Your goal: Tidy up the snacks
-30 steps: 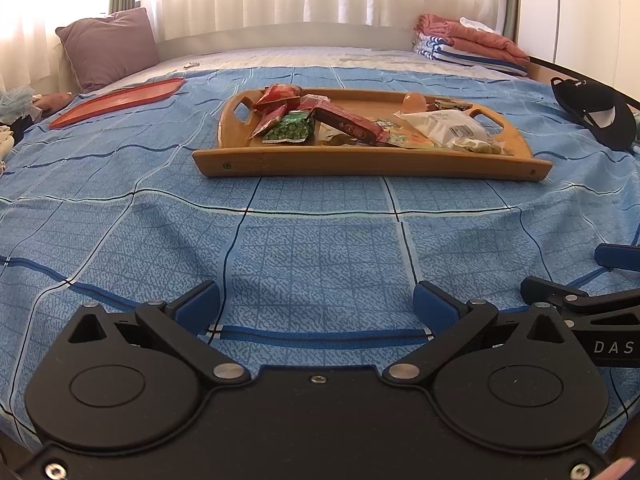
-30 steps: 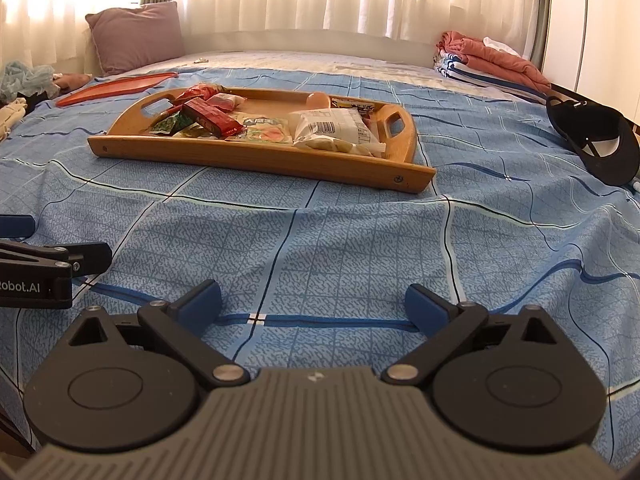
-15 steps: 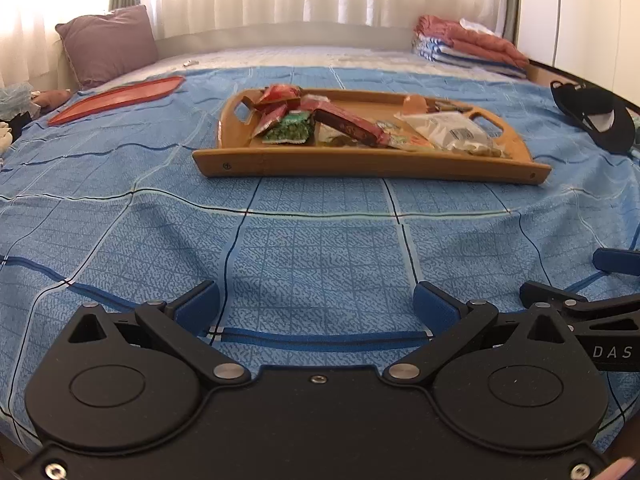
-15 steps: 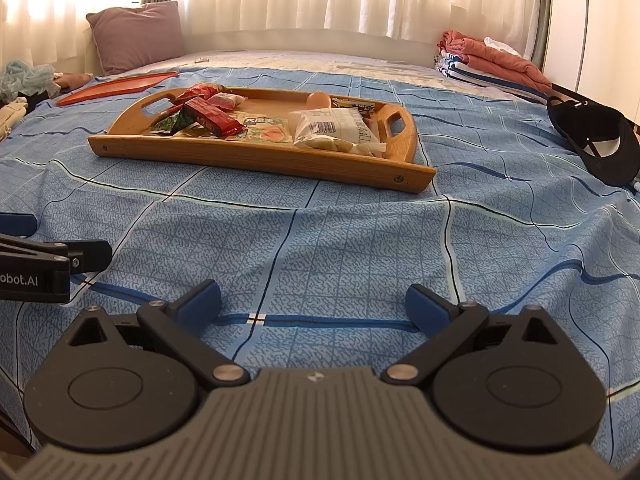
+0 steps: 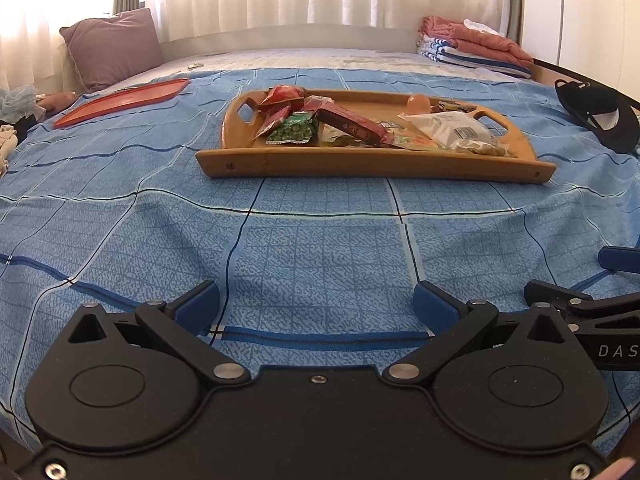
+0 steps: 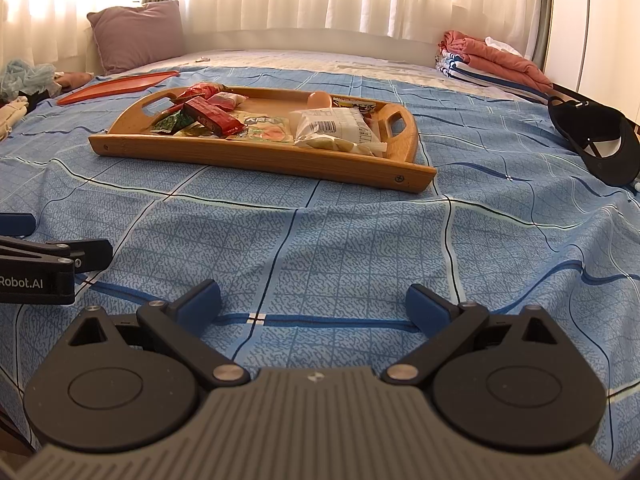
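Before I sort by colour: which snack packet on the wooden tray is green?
The green pea packet, lying at the tray's left end among red wrappers; the other packets are red, white or pale.

Both cameras ride low over the bed, each looking forward along its own tongs toward the curtained window, with the wooden tray well ahead of the tips. The left view has the left tongs spread wide across its bottom edge and catches the right tongs poking in just beside them on the right. The right view, over the right tongs, sees the left tongs at its left edge, and both share the tray and the black cap far off right.
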### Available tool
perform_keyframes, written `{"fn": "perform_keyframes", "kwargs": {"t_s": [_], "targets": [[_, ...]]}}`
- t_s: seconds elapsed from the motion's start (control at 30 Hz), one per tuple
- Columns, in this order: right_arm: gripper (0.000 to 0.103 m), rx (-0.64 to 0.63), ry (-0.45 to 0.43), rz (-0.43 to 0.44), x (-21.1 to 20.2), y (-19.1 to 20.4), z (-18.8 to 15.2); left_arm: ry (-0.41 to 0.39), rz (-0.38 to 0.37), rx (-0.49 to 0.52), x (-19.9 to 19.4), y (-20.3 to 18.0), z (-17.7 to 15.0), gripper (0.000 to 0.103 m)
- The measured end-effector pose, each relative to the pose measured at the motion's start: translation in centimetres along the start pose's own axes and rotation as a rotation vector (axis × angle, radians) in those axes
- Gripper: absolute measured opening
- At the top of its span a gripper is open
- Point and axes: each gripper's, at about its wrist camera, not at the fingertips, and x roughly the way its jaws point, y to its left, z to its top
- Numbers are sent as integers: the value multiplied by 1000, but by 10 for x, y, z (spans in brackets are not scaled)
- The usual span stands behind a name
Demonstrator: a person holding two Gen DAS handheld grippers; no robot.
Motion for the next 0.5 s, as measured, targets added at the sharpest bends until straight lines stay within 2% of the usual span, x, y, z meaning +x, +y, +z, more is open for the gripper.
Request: {"fn": "perform_keyframes", "kwargs": {"t_s": [0.5], "targets": [[101, -1, 1, 1, 0, 0, -1, 0, -3, 5, 1, 0, 0, 103]]}}
